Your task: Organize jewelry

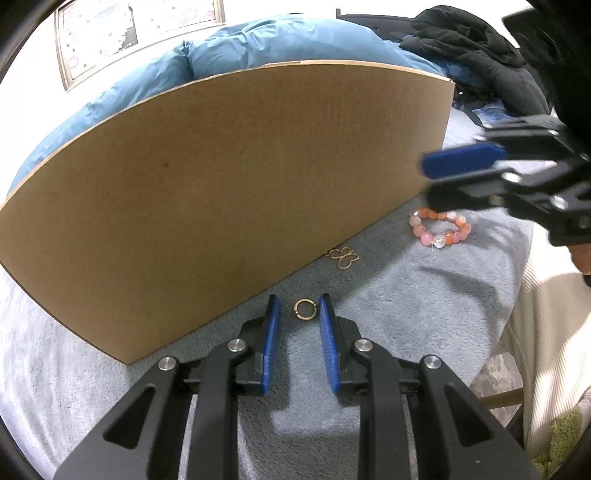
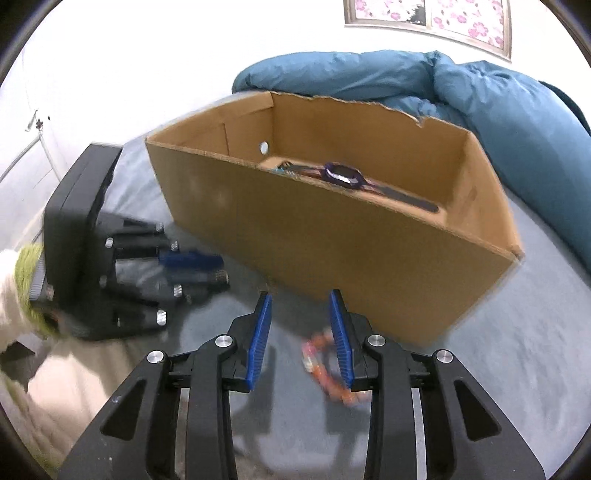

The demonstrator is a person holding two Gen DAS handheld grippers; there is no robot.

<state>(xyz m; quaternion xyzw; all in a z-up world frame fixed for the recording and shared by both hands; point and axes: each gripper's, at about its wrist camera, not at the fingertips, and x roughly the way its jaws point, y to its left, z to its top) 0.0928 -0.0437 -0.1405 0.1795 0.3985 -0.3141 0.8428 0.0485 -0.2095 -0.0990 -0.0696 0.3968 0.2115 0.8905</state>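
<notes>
I am holding my left fingers spread around a small gold ring; my right fingers are hovering released over a pink beaded bracelet beside the brown cardboard box.

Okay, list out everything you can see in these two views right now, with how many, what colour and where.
Open brown cardboard box: one, standing on the grey fleece blanket.
Purple-cased wristwatch with dark strap: one, inside the box.
Small gold ring: one, on the blanket between the left tool's fingers.
Gold butterfly-shaped wire piece: one, at the box's base.
Pink and orange beaded bracelet: one, on the blanket near the box corner, below the right tool.
Grey fleece blanket: one, covering the bed.
Teal puffy duvet: one, behind the box.
Black jacket: one, far right of the bed.
Floral framed picture: one, on the white wall.
Left tool: black with blue pads, open.
Right tool: black with blue pads, open.
</notes>
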